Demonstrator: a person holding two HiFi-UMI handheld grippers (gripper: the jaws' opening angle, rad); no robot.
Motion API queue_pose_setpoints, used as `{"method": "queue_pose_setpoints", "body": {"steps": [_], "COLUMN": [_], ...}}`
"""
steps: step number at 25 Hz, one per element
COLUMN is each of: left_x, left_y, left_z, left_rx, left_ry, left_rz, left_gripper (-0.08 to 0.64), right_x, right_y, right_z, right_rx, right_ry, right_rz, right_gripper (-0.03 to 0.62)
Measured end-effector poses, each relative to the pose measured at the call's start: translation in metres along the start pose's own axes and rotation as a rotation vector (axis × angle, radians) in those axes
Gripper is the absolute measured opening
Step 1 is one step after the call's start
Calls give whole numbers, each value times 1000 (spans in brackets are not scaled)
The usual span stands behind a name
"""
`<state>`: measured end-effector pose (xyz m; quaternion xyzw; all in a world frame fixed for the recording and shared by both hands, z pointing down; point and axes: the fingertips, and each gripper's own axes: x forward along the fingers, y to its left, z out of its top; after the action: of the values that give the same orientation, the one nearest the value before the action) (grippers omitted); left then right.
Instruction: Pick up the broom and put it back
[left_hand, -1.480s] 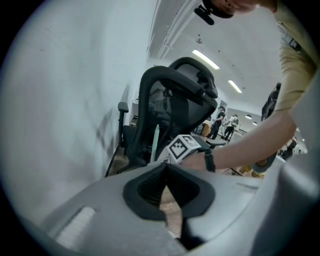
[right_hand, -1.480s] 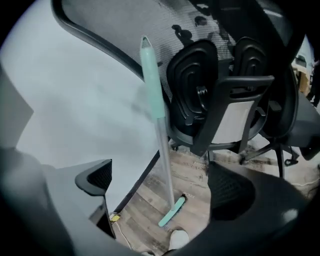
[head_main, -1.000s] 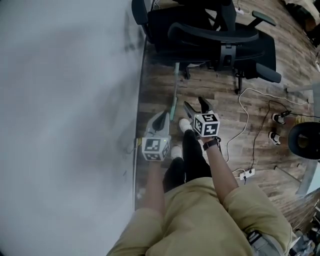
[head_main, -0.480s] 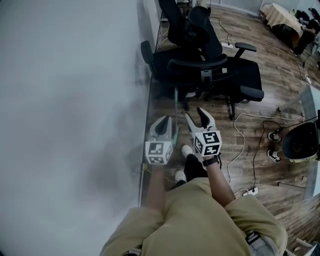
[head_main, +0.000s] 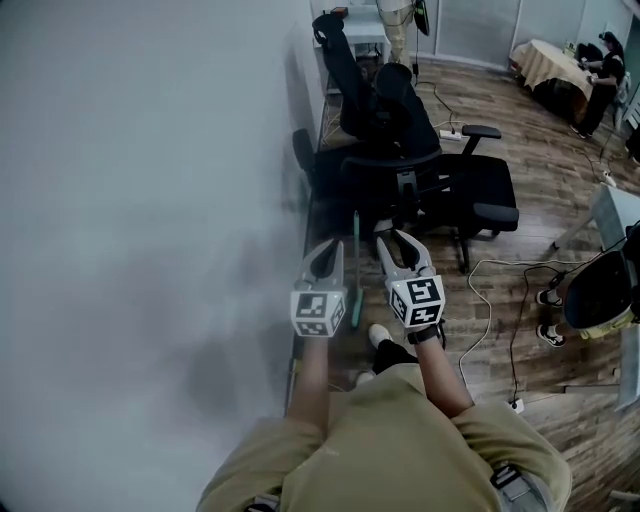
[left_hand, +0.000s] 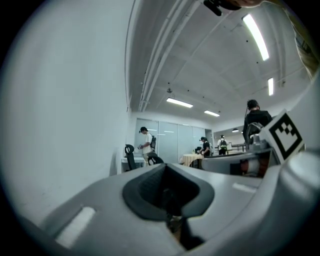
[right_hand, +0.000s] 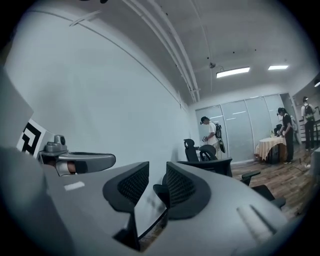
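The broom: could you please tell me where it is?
Head view, centre: the green-handled broom is by the wall between the left gripper and right gripper, before the office chair.

head view steeply down, gripper views level, close behind jaws, apparently sharing office chair

Cool, even indoor light comes from ceiling strip lights — bright enough, with no hard glare; in the head view the white wall carries soft grey shadows low down; the wooden floor is evenly lit; both gripper views are fisheye — straight lines bow and the corners go black; the left gripper, close to the lens, looks soft; the far room is fairly sharp.
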<state>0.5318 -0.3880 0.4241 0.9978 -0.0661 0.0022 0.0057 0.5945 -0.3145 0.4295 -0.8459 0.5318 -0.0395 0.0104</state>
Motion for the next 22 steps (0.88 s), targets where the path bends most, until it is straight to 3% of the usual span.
{"method": "queue_pose_setpoints", "body": {"steps": [6, 22], "left_x": [-11, -15], "left_y": [-3, -7], "left_z": [19, 14], "left_rx": [17, -24], "left_ry": [-31, -45], "left_rz": [11, -16], "left_gripper": [3, 3], "right_x": [-17, -29], "right_y": [8, 23], "right_z": [20, 22], "right_rx": [-26, -98], "right_ry": [-59, -50], "right_rz": [-38, -48], "right_gripper": [10, 6]}}
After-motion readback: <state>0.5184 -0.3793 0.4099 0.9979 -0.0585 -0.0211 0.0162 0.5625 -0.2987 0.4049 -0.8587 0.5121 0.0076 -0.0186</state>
